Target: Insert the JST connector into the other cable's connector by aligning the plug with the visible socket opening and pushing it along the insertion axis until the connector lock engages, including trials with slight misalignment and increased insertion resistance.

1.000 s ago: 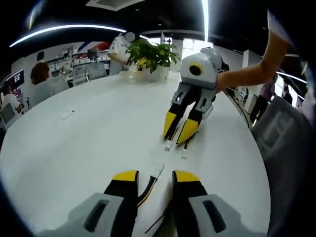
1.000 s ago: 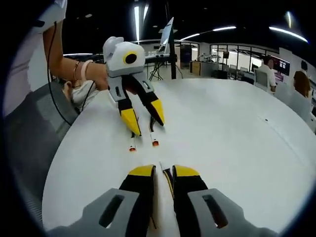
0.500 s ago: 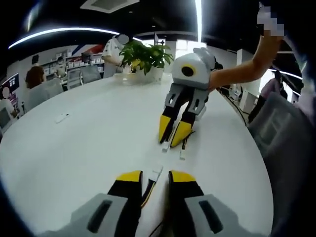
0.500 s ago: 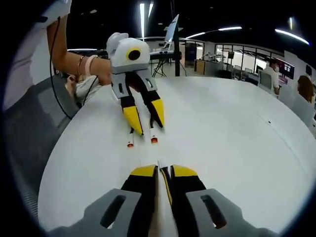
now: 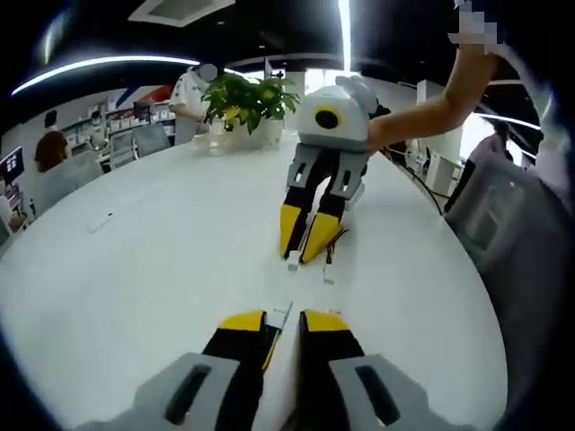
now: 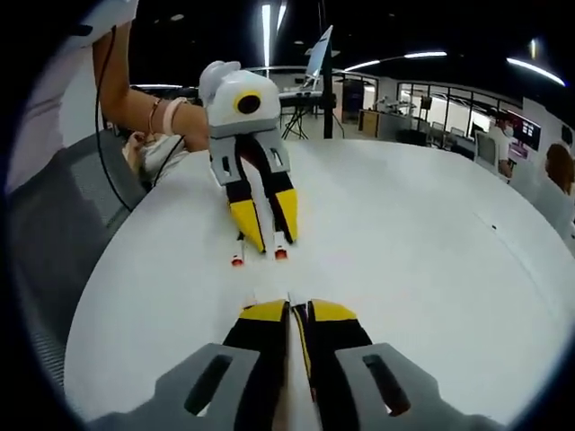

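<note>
- Now, in the left gripper view, the left gripper (image 5: 284,321) has its yellow-tipped jaws drawn close on a cable (image 5: 272,346), whose white connector (image 5: 282,314) pokes out just past the tips, low over the white round table (image 5: 144,260).
- Across the table, the right gripper (image 5: 303,246) points its tips down, jaws nearly together, clamped on the other cable; two small white connector ends (image 5: 327,279) lie on the table just before the tips.
- In the right gripper view, the right gripper (image 6: 288,312) pinches its own cable, a white plug (image 6: 289,297) showing between the tips.
- Opposite, the left gripper (image 6: 267,235) stands tips-down with two red-tipped cable ends (image 6: 279,254) on the table beneath.
- As for containers, a white pot (image 5: 259,133) at the far table edge holds a green leafy plant (image 5: 241,95).
- The two connectors sit apart, not yet joined.
</note>
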Demonstrator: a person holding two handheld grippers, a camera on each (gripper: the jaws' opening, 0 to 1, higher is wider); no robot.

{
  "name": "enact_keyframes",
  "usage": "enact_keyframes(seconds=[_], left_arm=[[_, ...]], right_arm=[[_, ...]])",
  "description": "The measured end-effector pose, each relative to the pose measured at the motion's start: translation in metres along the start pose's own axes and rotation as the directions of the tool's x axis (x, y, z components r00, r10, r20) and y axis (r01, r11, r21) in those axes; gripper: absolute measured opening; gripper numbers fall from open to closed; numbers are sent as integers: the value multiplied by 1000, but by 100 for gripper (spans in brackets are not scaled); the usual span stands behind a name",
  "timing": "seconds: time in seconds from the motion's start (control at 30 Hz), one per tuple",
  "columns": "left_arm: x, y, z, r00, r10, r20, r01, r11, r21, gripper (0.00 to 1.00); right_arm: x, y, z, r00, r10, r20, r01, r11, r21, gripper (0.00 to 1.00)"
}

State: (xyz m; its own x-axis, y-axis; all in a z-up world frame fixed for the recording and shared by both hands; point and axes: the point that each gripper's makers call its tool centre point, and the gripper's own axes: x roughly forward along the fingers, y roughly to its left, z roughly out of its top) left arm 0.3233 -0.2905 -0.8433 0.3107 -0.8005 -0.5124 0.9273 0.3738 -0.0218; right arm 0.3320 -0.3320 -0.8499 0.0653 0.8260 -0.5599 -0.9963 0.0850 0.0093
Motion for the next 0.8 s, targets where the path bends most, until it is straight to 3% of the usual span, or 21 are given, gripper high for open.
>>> enact_keyframes(seconds=[0.8], left_arm=[[5,10,-1,997,-15,74,12,999,48,0]], right_arm=[[1,3,4,999,13,30,-14,1000,28,4]])
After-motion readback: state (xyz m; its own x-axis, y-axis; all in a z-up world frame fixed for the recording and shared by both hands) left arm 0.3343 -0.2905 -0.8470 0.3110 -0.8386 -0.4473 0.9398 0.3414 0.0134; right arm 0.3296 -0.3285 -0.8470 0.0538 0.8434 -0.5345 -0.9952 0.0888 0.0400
